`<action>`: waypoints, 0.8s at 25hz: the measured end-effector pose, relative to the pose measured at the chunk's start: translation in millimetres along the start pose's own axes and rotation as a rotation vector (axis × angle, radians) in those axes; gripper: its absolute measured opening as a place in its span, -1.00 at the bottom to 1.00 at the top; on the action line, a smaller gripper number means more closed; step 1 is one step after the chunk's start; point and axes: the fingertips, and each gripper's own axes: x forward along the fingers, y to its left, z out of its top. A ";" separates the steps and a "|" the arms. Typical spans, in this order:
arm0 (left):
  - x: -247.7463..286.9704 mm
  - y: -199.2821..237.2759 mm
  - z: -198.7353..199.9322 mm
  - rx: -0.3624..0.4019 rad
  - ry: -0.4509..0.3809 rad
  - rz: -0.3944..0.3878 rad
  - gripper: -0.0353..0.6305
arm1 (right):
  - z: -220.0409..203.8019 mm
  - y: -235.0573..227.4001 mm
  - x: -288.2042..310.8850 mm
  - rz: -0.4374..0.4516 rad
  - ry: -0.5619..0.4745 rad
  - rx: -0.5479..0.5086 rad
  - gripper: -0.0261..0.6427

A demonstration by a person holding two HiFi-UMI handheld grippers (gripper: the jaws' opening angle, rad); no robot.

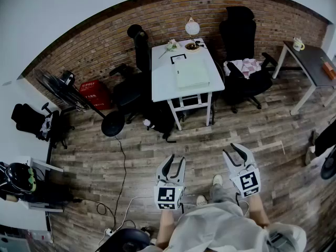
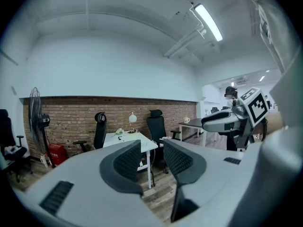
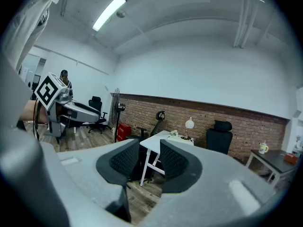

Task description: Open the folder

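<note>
Fingers (image 2: 124, 163) of the left gripper (image 1: 175, 163) stood apart and empty; the right gripper (image 1: 234, 154) was likewise spread, holding nothing. The folder (image 1: 192, 73) lay flat on the white desk (image 1: 164, 85), well ahead of both.

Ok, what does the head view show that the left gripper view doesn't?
Only the head view: the folder lying flat on the white table, the person's shoes and a floor cable.

Only the left gripper view: the ceiling strip light and the plain wall above the brick.

Both: the table, the lamp, the red crate, the fan, and the left gripper and right gripper, jaws apart and empty.
</note>
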 end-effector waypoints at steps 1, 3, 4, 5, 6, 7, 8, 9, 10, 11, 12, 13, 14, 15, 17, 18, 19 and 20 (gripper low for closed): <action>-0.7 1.4 1.2 0.000 -0.003 -0.005 -0.45 | 3.1 0.9 1.8 -0.003 -0.012 0.014 -0.50; -0.9 5.2 3.0 0.003 -0.008 -0.011 -0.45 | 9.0 2.4 5.9 -0.010 -0.038 0.037 -0.50; 0.0 7.7 3.6 0.006 -0.010 -0.012 -0.45 | 11.1 2.9 8.4 -0.014 -0.046 0.043 -0.50; 1.7 10.3 4.1 0.009 -0.012 -0.011 -0.45 | 12.5 3.2 11.3 -0.016 -0.051 0.041 -0.50; 3.9 12.8 4.8 0.012 -0.014 -0.009 -0.45 | 13.5 3.5 14.5 -0.016 -0.054 0.032 -0.50; 6.4 15.3 5.7 0.013 -0.016 -0.008 -0.45 | 14.8 3.7 18.0 -0.014 -0.057 0.022 -0.50; 9.1 17.8 6.7 0.015 -0.018 -0.006 -0.45 | 16.5 3.8 21.5 -0.011 -0.061 0.014 -0.50; 11.9 20.3 7.8 0.016 -0.018 -0.006 -0.45 | 18.5 3.7 25.2 -0.006 -0.064 0.007 -0.50; 15.4 22.5 9.1 0.019 -0.018 -0.006 -0.45 | 20.2 2.9 29.1 -0.003 -0.065 0.002 -0.50; 19.6 24.6 10.5 0.021 -0.018 -0.008 -0.45 | 21.2 1.4 33.5 0.000 -0.063 -0.001 -0.50; 24.3 26.5 12.0 0.023 -0.019 -0.009 -0.45 | 21.6 -0.7 38.3 0.002 -0.060 -0.002 -0.50; 28.7 28.4 13.2 0.024 -0.020 -0.009 -0.45 | 21.7 -2.7 43.1 0.004 -0.057 -0.003 -0.50; 32.8 30.2 14.0 0.024 -0.021 -0.009 -0.45 | 21.6 -4.4 47.6 0.006 -0.055 -0.004 -0.50; 36.5 32.2 14.2 0.024 -0.020 -0.009 -0.45 | 21.2 -5.9 51.7 0.008 -0.053 -0.004 -0.50; 44.6 37.1 14.5 0.025 -0.019 -0.007 -0.45 | 20.4 -9.3 60.5 0.012 -0.045 -0.008 -0.50; 49.2 40.1 15.0 0.025 -0.018 -0.005 -0.45 | 20.2 -11.3 65.6 0.016 -0.039 -0.012 -0.50; 54.5 43.4 15.6 0.025 -0.018 -0.003 -0.45 | 20.2 -13.6 71.1 0.021 -0.034 -0.017 -0.50; 60.5 46.6 16.3 0.024 -0.018 0.001 -0.45 | 20.2 -16.5 76.9 0.026 -0.030 -0.020 -0.50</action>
